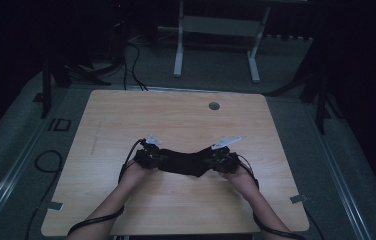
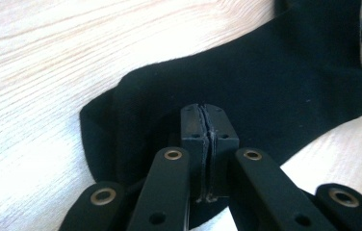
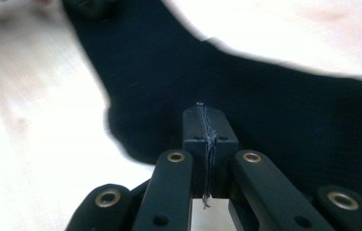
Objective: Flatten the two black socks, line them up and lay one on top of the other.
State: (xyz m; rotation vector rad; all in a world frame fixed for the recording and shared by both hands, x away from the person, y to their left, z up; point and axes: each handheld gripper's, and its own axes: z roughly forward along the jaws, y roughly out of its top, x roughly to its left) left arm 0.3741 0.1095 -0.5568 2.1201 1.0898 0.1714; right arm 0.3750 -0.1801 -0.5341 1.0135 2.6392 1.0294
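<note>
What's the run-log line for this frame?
left claw: shut on sock | right claw: shut on sock | sock: flat on table

Sock [image 1: 185, 163]: plain black, no pattern; in the left gripper view [image 2: 275, 91] a matte black knit. Desk [image 1: 176, 120]: pale wood, fine lengthwise grain, with one small grey round cap [image 1: 214, 106] toward 1 o'clock. Left gripper [image 1: 148, 157] and right gripper [image 1: 222, 160]: black bodies, brass-coloured rivets on the arms, each with a light grey plate on top. Floor [image 1: 6, 150]: grey carpet. Cables [image 1: 46, 160]: black.
</note>
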